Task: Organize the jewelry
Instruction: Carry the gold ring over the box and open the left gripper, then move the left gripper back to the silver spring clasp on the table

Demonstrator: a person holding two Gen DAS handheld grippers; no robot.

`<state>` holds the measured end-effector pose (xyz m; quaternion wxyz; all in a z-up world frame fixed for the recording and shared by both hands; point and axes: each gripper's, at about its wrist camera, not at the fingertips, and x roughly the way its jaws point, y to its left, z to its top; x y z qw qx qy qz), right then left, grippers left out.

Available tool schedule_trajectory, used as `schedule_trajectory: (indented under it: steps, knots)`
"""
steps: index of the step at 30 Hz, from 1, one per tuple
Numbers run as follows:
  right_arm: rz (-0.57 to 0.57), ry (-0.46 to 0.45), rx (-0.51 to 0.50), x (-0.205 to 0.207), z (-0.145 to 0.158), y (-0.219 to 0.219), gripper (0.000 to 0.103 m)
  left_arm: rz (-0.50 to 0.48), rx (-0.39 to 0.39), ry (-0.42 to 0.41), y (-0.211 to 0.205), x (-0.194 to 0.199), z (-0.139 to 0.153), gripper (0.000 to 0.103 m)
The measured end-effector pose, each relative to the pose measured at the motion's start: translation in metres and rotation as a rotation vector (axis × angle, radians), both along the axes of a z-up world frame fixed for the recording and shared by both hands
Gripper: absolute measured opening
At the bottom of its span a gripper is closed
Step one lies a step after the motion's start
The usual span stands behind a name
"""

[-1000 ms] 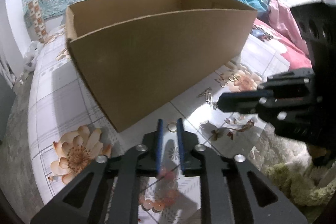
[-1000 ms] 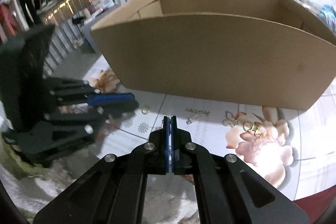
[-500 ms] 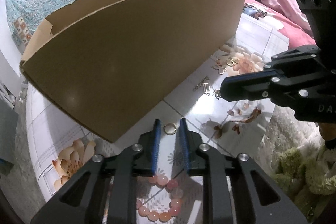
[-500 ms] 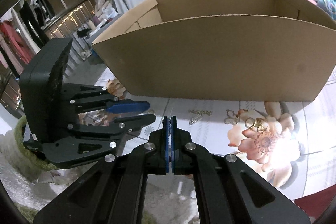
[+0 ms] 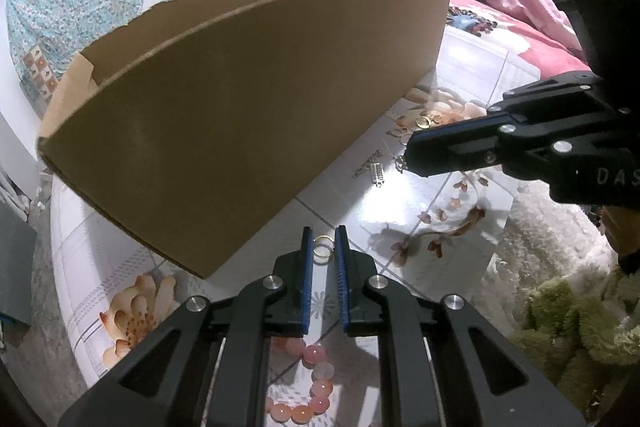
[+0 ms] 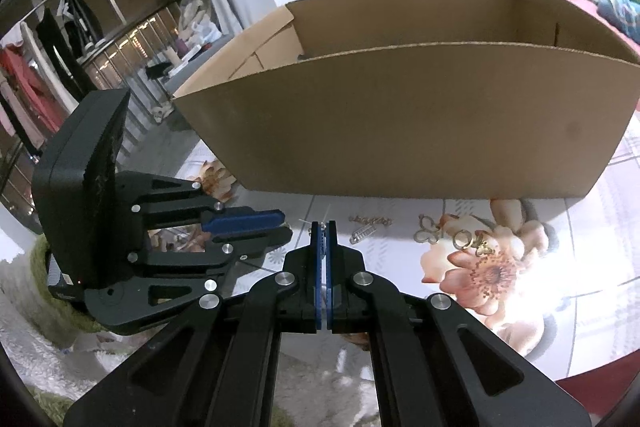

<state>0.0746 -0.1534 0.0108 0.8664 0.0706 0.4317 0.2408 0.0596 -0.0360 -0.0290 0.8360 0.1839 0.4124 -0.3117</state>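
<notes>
Left gripper (image 5: 321,245): jaws open a little, a small gold ring (image 5: 322,253) lying between the blue pads, which do not clearly touch it.
Right gripper (image 6: 324,227): jaws closed, pads almost together; whether anything thin is pinched between them cannot be told.
Left view only: a bracelet of pink and orange beads (image 5: 308,391) lies on the sheet under the left gripper's body; the right gripper (image 5: 408,157) comes in from the right, its tip just above a small chain (image 5: 374,169).
Right view only: a clover-shaped gold piece (image 6: 428,229) and a gold ring cluster (image 6: 470,239) lie on the printed flower; a short chain with a clasp (image 6: 368,225) sits just right of the right gripper's tip. The left gripper (image 6: 280,223) shows side-on at the left.
Cardboard box (image 5: 240,131): open-topped, standing just behind all the jewelry; its inside floor is hidden in both views.
Surface: floral bed sheet (image 6: 580,267), with a shaggy green rug (image 5: 568,323) at the near edge.
</notes>
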Motion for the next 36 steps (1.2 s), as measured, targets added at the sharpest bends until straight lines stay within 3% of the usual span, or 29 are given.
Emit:
schedule_trajectory:
  steps: [5,10,14,19,24,26,30,32,36]
  knots:
    - [0.003,-0.054,0.008,-0.008,0.016,-0.004,0.000,-0.006,-0.059,-0.017,0.004,-0.007,0.021,0.010]
    - [-0.007,-0.129,0.036,-0.010,0.047,-0.013,0.000,-0.036,-0.274,0.010,0.011,-0.009,0.070,0.010]
    - [-0.032,-0.206,0.062,-0.001,0.075,-0.026,0.000,-0.051,-0.350,-0.054,0.007,0.001,0.106,0.010]
    - [-0.060,-0.223,0.038,0.035,0.082,-0.040,0.000,0.009,-0.299,-0.083,-0.015,0.038,0.112,0.010]
    - [-0.068,-0.115,0.032,0.086,0.063,-0.050,0.000,0.107,-0.257,0.017,-0.031,0.094,0.096,0.010]
    - [-0.083,-0.095,0.047,0.103,0.058,-0.057,0.005,0.146,-0.248,0.067,-0.036,0.113,0.090,0.010]
    - [-0.124,-0.099,0.090,0.112,0.062,-0.072,0.006,0.186,-0.276,0.100,-0.037,0.129,0.089,0.014]
    - [-0.140,-0.113,0.113,0.111,0.065,-0.081,0.007,0.200,-0.294,0.097,-0.036,0.133,0.092,0.022]
    - [-0.176,-0.132,0.135,0.105,0.070,-0.097,0.009,0.220,-0.317,0.088,-0.033,0.135,0.096,0.023]
